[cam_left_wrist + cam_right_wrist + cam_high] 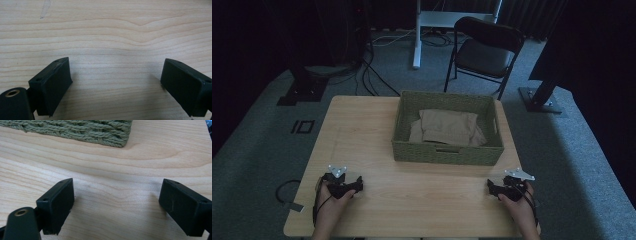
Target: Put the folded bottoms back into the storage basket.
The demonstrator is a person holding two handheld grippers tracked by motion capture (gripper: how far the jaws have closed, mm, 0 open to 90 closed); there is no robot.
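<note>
A green woven basket (447,152) stands at the back middle of the wooden table (372,135), with a folded tan cloth (447,127) lying inside it. My left gripper (358,183) rests low over the table's front left, held in a hand. In the left gripper view it (116,82) is open, with bare wood between the jaws. My right gripper (490,186) sits at the front right, below the basket's right corner. Its own view shows it (116,202) open over bare wood, with the basket's corner (110,135) a short way ahead.
A black folding chair (484,52) stands on the grey carpet behind the table, next to a white desk leg (417,35). Dark stand bases (302,92) sit at the left and right of the table. Cables run over the floor at the back left.
</note>
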